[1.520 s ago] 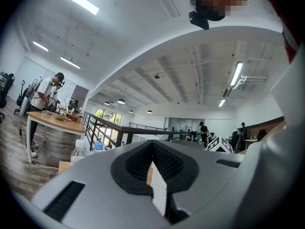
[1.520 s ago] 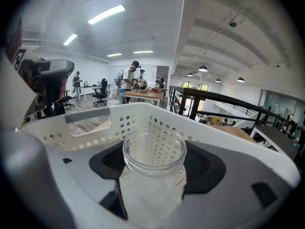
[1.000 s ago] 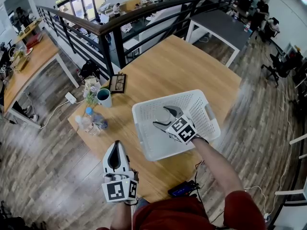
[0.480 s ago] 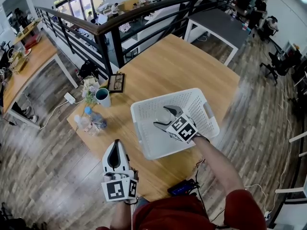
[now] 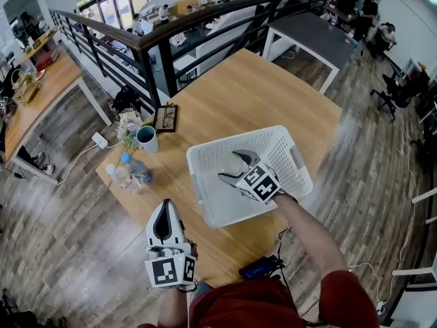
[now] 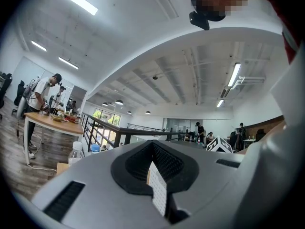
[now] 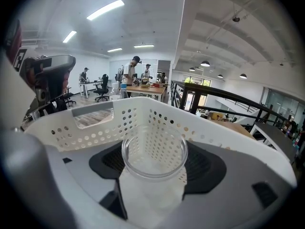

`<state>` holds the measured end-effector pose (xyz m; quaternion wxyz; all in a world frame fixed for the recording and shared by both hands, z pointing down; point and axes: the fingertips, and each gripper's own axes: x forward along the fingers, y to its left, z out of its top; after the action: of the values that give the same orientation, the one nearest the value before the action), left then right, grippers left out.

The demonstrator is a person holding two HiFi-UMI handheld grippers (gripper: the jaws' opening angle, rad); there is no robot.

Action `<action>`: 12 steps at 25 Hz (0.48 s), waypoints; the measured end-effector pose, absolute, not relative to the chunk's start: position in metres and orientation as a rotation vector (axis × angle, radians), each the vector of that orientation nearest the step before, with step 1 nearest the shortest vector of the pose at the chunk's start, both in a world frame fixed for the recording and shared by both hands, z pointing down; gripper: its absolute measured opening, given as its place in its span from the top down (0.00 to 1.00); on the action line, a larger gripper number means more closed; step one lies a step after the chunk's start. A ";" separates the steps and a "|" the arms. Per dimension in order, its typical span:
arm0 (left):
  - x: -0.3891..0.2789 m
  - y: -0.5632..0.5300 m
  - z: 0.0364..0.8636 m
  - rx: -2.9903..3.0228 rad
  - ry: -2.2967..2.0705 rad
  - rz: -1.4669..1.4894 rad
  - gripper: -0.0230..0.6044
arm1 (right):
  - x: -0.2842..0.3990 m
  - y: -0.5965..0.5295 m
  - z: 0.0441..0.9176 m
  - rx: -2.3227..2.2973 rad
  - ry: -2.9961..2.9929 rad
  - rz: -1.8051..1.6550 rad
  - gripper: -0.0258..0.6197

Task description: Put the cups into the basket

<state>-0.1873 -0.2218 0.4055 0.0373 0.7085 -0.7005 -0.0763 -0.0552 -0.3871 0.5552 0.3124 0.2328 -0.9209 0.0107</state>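
Right gripper (image 5: 231, 169): a clear cup (image 7: 153, 152) is pinched by its lower body, the jaws being spread no wider than the cup itself; its long axis runs along the jaws, and its mouth is turned away from them toward the perforated wall of the white basket (image 5: 290, 142).

The basket is set at the near right part of the tabletop (image 5: 239, 91); the cup is held within the rim, over the basket's left half; whether it touches the basket floor cannot be told.

The step in hand is judged to be the release; only a parting of the jaws is called for, and some rolling of the cup on landing is to be expected.

Left gripper (image 5: 164, 216): held at the near edge of the tabletop, jaws pressed together, nothing between them.

A dark mug (image 5: 147, 139) is noted near the left edge, beside a water bottle (image 5: 130, 171); it lies ahead of the left gripper, which is the nearer of the two.
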 end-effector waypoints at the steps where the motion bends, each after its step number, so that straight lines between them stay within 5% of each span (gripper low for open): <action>1: -0.188 -0.222 0.406 2.174 -2.151 -0.234 0.96 | -0.055 -0.388 0.556 0.618 -2.430 0.032 0.41; 12: -0.188 -0.222 0.404 2.177 -2.151 -0.232 0.96 | -0.053 -0.390 0.554 0.649 -2.451 0.056 0.41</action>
<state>-0.1875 -0.2216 0.4042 0.0363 0.7087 -0.7005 -0.0756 -0.0532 -0.3902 0.5542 0.2983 0.2443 -0.9224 0.0211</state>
